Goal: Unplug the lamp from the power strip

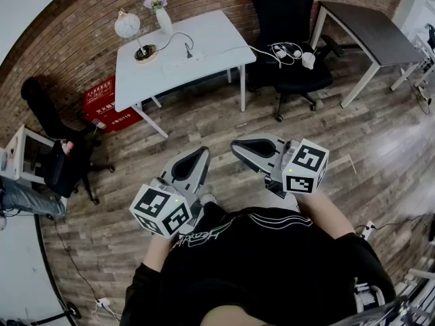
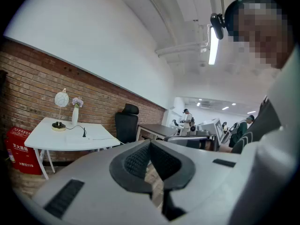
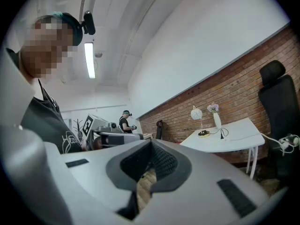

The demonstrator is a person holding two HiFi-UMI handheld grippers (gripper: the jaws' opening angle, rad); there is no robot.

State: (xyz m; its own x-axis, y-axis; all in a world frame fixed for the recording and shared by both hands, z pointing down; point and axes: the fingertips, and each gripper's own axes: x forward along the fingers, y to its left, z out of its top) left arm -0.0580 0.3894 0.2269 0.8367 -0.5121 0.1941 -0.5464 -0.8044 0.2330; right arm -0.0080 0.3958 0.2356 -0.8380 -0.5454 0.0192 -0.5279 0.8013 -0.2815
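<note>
The lamp (image 1: 128, 26), a white globe on a thin stem with a round base, stands at the left of the white table (image 1: 217, 32). Its black cord ends in a plug (image 1: 188, 49) standing in the white power strip (image 1: 182, 64). My left gripper (image 1: 202, 152) and right gripper (image 1: 237, 145) are held close to the body over the wooden floor, far from the table. Both are shut with nothing in them. The left gripper view shows the lamp (image 2: 61, 100) and plug (image 2: 84, 134) far off; the right gripper view shows the lamp (image 3: 196, 113) and plug (image 3: 221, 135).
A vase of flowers (image 1: 162, 12) stands beside the lamp. A red box (image 1: 105, 104) sits under the table. Black office chairs (image 1: 289, 19) (image 1: 51, 148) flank it, one with white cables (image 1: 289, 50) on its seat. A dark desk (image 1: 370, 29) is at the right.
</note>
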